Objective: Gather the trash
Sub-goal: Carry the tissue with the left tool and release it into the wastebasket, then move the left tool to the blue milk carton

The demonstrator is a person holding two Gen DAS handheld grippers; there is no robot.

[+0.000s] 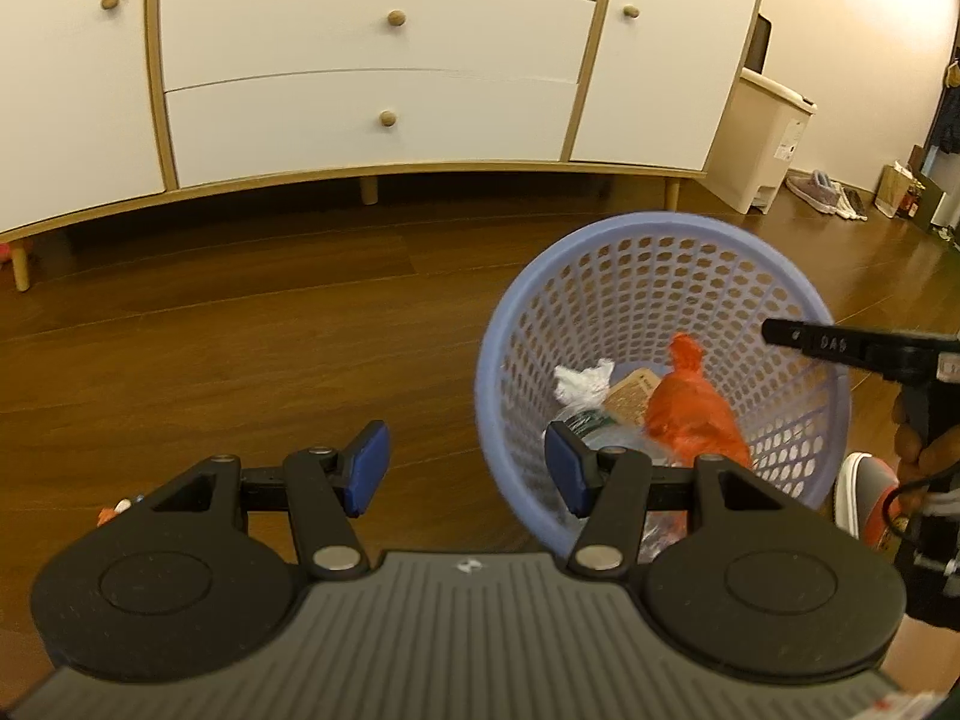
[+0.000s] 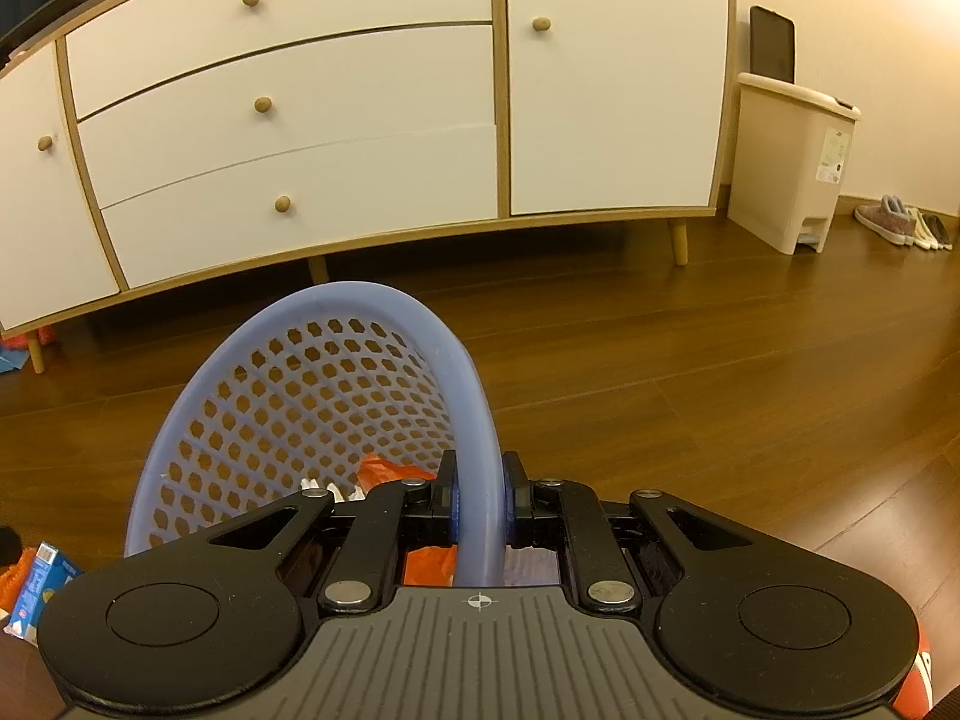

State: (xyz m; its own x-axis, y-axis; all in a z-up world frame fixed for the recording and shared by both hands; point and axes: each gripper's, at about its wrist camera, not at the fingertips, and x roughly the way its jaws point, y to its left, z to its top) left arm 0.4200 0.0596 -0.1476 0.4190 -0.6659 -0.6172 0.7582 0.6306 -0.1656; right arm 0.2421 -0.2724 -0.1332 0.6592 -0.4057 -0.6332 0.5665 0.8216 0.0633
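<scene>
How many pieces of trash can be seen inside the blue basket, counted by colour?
Inside the blue basket, held at its rim by the right gripper:
Orange bag: 1
White crumpled piece: 1
Brown card: 1
Clear plastic item: 1
Total: 4

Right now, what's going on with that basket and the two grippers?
A person is collecting trash with a handheld gripper in each hand. The right gripper is shut on the rim of the blue perforated basket, which sits tilted over the wooden floor. Inside lie an orange plastic bag, crumpled white paper and a piece of cardboard. The left gripper is open and empty beside the basket.
</scene>
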